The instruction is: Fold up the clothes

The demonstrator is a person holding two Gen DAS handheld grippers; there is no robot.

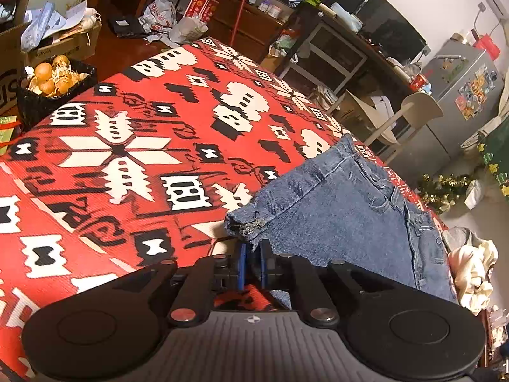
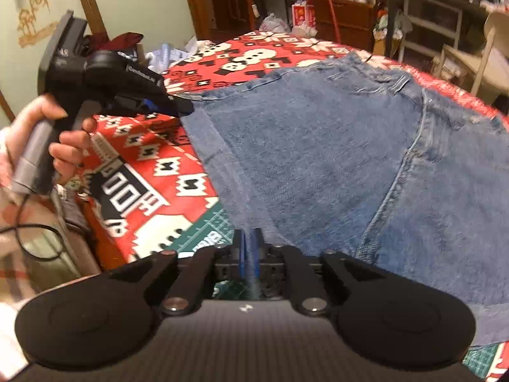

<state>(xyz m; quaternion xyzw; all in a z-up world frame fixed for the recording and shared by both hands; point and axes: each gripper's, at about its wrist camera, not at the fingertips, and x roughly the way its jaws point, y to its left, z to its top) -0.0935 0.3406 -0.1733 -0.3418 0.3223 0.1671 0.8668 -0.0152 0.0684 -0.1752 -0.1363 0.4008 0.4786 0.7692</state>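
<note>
Two black handheld grippers, blue-padded fingers

Each gripper, left [image 1: 253,254] and right [image 2: 251,248], had black linkage arms with silver pivot screws, round black discs and a ribbed grey body bearing a small white mark. The left one showed a grey handle, trailing black cable and white lettering, too blurred to read.

Oranges [image 1: 52,78] (boxed), grey fridge [image 1: 458,95]

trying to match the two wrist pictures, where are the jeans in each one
Left wrist: the jeans lie at right centre, a frayed corner pinched in the left gripper.
Right wrist: the jeans fill the centre and right, their near edge in the right gripper.
Shared landmark: the red patterned tablecloth under them.
</note>
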